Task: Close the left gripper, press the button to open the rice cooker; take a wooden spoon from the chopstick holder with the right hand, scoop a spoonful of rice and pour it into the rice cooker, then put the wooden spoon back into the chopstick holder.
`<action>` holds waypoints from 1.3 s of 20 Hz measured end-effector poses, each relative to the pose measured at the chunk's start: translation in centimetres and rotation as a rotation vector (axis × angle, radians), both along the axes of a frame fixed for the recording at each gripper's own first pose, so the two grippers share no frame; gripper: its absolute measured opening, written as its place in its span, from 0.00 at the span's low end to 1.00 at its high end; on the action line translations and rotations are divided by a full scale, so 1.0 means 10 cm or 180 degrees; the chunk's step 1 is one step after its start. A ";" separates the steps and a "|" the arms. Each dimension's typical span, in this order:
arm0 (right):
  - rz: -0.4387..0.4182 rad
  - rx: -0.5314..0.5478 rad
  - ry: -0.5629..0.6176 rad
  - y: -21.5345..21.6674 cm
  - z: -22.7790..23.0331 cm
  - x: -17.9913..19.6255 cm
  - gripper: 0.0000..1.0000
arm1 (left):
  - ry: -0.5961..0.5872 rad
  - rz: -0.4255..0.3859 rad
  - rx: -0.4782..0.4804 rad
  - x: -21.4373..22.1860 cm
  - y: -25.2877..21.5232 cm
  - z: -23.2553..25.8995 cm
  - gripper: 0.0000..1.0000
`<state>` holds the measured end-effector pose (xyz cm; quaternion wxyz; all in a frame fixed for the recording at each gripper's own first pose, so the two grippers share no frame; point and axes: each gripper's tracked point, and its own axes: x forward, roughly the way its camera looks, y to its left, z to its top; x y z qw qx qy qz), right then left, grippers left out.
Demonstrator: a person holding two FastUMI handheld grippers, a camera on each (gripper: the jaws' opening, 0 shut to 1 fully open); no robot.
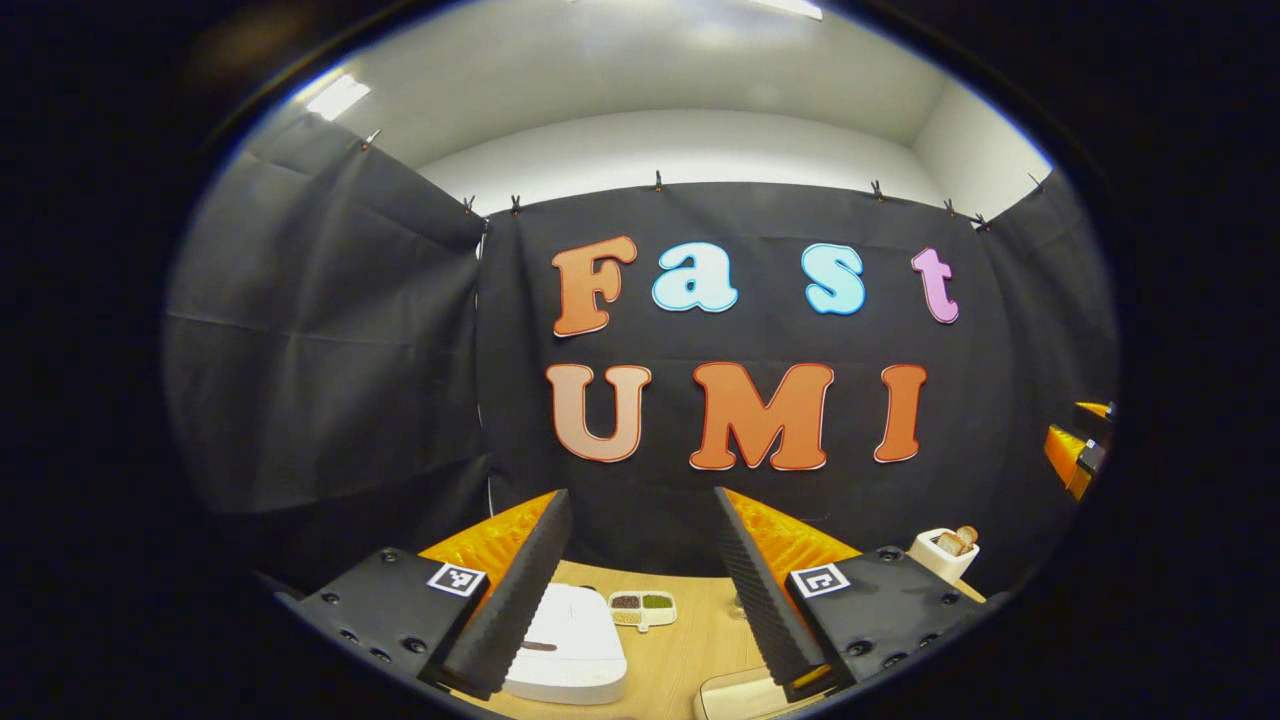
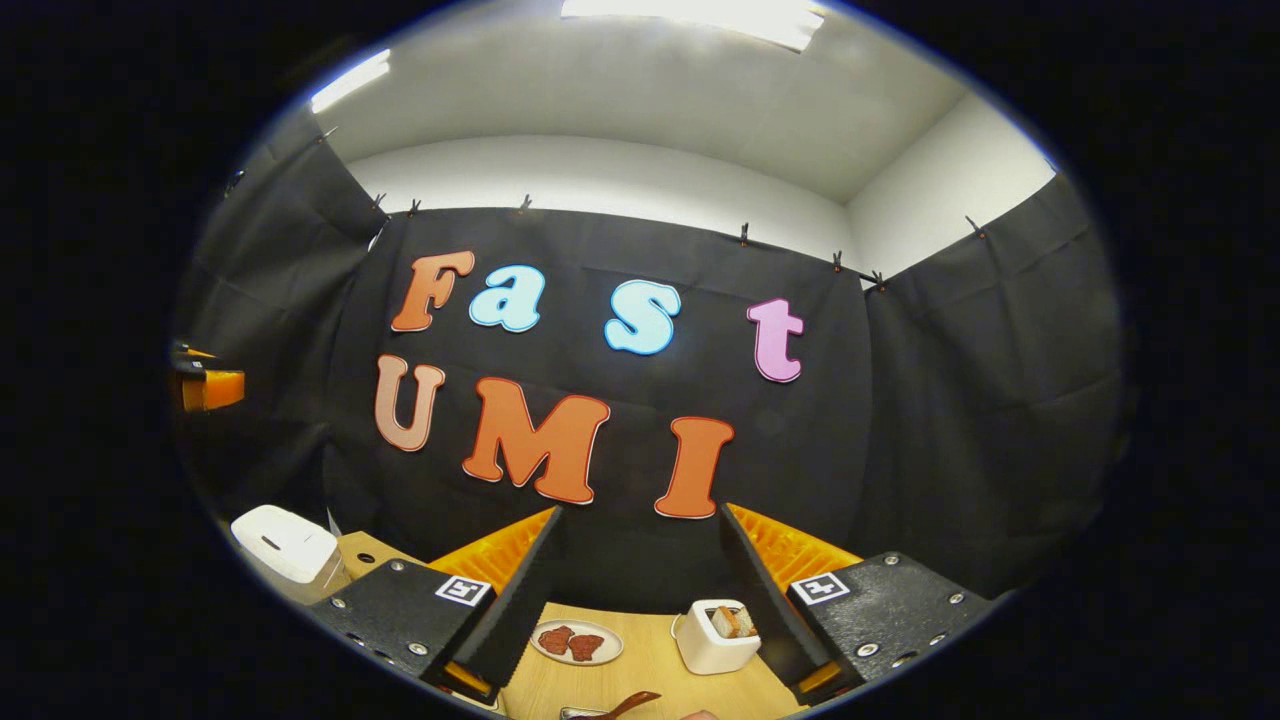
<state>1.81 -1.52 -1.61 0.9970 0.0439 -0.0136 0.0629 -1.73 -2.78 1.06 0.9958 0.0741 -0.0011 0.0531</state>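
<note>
Wooden table (image 1: 690, 640) w/ rice cooker (image 1: 570, 645), black cloth walls, both grippers' jaws spread.

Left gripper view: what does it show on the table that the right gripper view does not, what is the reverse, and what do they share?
The left gripper view brings in a divided dish of grains beside the rice cooker. The right gripper view brings in a plate of red-brown pieces and a brown spoon-like handle at its bottom edge. Both show the closed white rice cooker, the white chopstick holder and the wooden table, beyond an open left tool and an open right tool.
</note>
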 end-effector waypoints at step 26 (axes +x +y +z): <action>-0.0536 -0.0210 0.0502 -0.44 -0.52 -0.31 0.93 | 0.2745 0.0811 -0.1267 0.56 1.41 -2.07 0.05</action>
